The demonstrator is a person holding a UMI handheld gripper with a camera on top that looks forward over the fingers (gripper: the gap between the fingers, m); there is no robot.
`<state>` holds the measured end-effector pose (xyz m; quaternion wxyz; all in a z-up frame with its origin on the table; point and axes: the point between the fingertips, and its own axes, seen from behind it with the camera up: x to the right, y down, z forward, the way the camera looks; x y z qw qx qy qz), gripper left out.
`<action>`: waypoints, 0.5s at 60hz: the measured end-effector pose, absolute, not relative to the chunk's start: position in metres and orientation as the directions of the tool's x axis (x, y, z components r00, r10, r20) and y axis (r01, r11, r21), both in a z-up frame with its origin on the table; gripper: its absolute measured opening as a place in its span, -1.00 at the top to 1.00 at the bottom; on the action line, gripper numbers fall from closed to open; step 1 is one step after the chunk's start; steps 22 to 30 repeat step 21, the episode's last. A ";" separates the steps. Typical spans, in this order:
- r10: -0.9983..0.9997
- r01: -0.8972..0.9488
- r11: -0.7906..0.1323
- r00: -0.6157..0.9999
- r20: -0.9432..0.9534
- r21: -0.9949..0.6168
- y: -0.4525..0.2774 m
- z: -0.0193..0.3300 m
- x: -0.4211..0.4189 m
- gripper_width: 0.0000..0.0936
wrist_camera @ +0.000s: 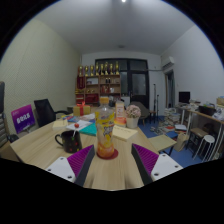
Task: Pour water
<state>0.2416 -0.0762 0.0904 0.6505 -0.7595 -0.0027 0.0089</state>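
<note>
A plastic bottle point(105, 128) with an orange label and yellow liquid stands upright on the wooden table point(45, 140), just ahead of my fingers and centred between them. A dark mug point(69, 140) stands to its left on the table. My gripper point(112, 166) is open, its purple pads point(84, 164) spread wide on either side, with a clear gap to the bottle. Nothing is held.
Papers and small items point(88, 128) lie on the table behind the bottle. A black office chair point(45, 110) stands at the left, a shelf with bottles point(98, 75) at the back wall, and a desk with clutter point(205, 115) at the right.
</note>
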 end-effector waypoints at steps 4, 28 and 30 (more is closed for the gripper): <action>0.026 0.014 -0.161 1.000 0.010 -0.987 -0.113 0.085 0.240 -0.74; 0.060 -0.057 -0.167 0.996 -0.068 -0.984 -0.191 0.069 0.229 -0.72; 0.060 -0.057 -0.167 0.996 -0.068 -0.984 -0.191 0.069 0.229 -0.72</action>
